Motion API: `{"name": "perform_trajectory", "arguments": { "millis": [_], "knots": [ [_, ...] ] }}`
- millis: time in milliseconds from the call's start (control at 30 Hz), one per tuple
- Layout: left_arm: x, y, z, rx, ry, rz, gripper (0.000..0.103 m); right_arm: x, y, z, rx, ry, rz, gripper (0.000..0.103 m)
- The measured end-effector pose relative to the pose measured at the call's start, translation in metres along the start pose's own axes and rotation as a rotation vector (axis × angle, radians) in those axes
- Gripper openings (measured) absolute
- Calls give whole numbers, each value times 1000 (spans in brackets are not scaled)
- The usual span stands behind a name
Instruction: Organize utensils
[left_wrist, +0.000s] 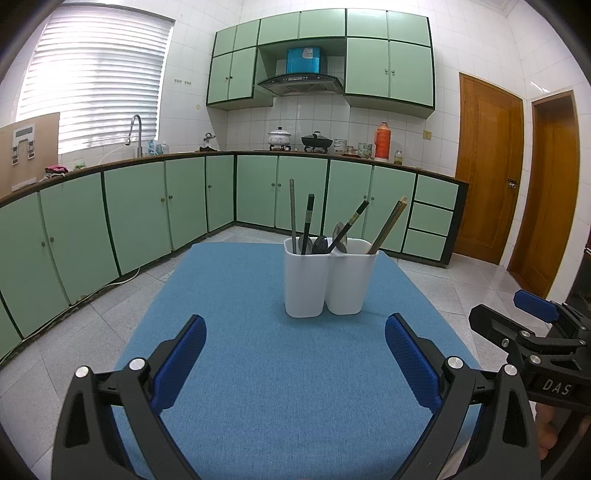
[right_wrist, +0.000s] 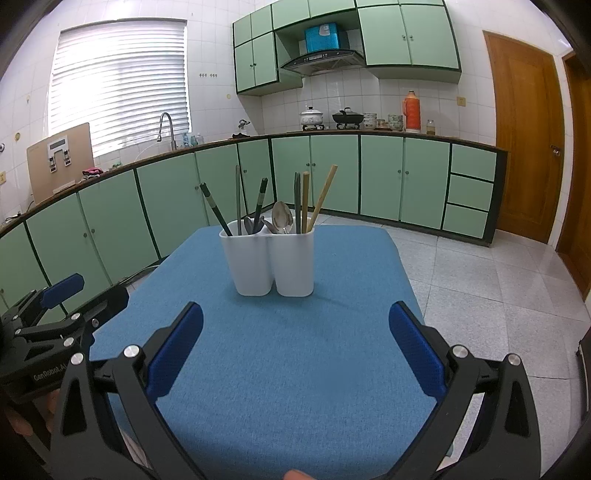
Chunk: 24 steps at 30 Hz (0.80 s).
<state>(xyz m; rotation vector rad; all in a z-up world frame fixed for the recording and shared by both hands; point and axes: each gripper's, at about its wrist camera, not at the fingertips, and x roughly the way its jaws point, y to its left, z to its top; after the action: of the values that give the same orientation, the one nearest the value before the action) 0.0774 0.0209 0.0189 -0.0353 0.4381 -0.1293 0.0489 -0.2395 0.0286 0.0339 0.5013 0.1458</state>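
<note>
A white two-compartment utensil holder (left_wrist: 328, 280) (right_wrist: 271, 264) stands upright on the blue table mat (left_wrist: 258, 350) (right_wrist: 295, 350), toward its far side. Chopsticks (left_wrist: 388, 223) (right_wrist: 323, 195) and spoons (left_wrist: 320, 244) (right_wrist: 282, 218) stick out of both compartments. My left gripper (left_wrist: 295, 325) is open over the near part of the mat, well short of the holder, nothing between its blue pads. My right gripper (right_wrist: 295, 314) is open too, empty, at a similar distance. Each gripper shows at the edge of the other's view: the right gripper (left_wrist: 517, 317) and the left gripper (right_wrist: 88, 291).
Green kitchen cabinets (left_wrist: 147, 214) (right_wrist: 369, 177) run along the far walls, with pots (left_wrist: 279, 137), a red thermos (left_wrist: 383, 141) and a sink tap (left_wrist: 135, 129) on the counter. Tiled floor (right_wrist: 498, 288) surrounds the table. Wooden doors (left_wrist: 487, 166) stand at the right.
</note>
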Motion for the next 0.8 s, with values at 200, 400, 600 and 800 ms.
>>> {"name": "perform_trajectory", "arguments": {
  "millis": [200, 400, 600, 800],
  "knots": [
    [0, 0, 0, 0, 1, -1, 95, 1, 1, 0, 0, 1, 1, 98],
    [0, 0, 0, 0, 0, 1, 95, 0, 0, 0, 0, 1, 1, 98],
    [1, 0, 0, 4, -3, 4, 95, 0, 0, 0, -1, 1, 0, 98],
    [2, 1, -1, 3, -3, 5, 95, 0, 0, 1, 0, 1, 1, 98]
  ]
}}
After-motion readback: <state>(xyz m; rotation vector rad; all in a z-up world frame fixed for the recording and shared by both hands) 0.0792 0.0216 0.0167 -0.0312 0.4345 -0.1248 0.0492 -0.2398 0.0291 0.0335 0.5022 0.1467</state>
